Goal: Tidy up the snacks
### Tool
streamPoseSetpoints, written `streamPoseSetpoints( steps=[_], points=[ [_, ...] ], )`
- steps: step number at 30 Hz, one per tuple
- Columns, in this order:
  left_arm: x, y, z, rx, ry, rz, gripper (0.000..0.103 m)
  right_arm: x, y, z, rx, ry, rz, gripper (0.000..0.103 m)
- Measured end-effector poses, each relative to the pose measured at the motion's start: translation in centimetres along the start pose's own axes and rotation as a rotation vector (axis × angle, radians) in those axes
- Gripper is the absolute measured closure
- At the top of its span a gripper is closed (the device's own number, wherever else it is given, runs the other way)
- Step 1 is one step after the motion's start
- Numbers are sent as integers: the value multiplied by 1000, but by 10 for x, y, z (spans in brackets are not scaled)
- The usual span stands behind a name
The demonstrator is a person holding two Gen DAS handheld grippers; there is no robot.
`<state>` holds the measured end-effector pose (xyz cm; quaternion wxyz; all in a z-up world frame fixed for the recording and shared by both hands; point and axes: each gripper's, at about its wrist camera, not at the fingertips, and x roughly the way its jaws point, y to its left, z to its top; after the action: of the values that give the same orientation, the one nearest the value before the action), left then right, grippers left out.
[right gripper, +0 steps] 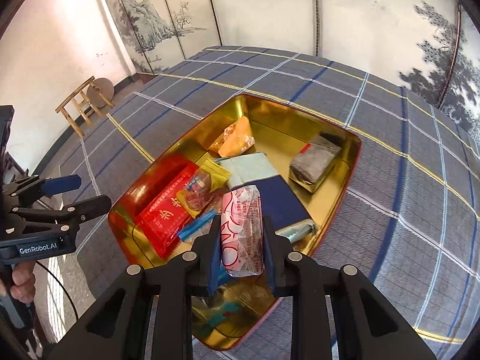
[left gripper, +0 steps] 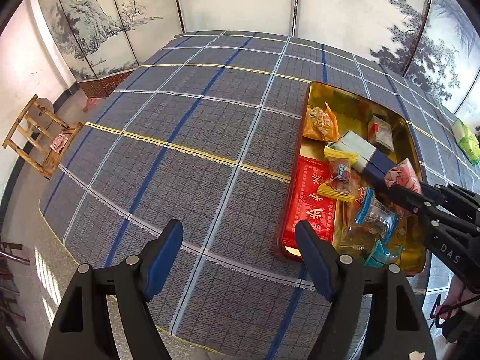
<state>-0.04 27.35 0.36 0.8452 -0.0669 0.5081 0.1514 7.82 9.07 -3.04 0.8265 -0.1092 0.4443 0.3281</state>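
Two grippers work here: the right gripper (right gripper: pixel 241 240) clamps a pink-and-white snack packet (right gripper: pixel 242 234) over the gold tin (right gripper: pixel 354 150), mid-delivery; next it must lower and let go. Left gripper (left gripper: pixel 240 258) hangs open, empty, above the checked cloth (left gripper: pixel 186 138).

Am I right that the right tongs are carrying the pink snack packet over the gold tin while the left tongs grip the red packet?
Not quite. The left tongs are open and empty over the tablecloth, as the left wrist view shows. The right tongs do hold the pink snack packet over the gold tin.
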Motion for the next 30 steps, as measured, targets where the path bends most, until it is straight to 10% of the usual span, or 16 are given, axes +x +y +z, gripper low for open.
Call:
streamPoseSetpoints(
  steps=[11, 21, 30],
  points=[
    [-4, -7, -7, 24, 1, 12, 29, 21, 11, 8, 21, -13, -86, 77],
    [-9, -21, -14, 70, 4, 8, 29, -10, 20, -6, 72, -56, -139, 26],
    [-22, -33, -19, 101, -16, 27, 29, -57, 24, -40, 80, -84, -225, 10]
  ],
)
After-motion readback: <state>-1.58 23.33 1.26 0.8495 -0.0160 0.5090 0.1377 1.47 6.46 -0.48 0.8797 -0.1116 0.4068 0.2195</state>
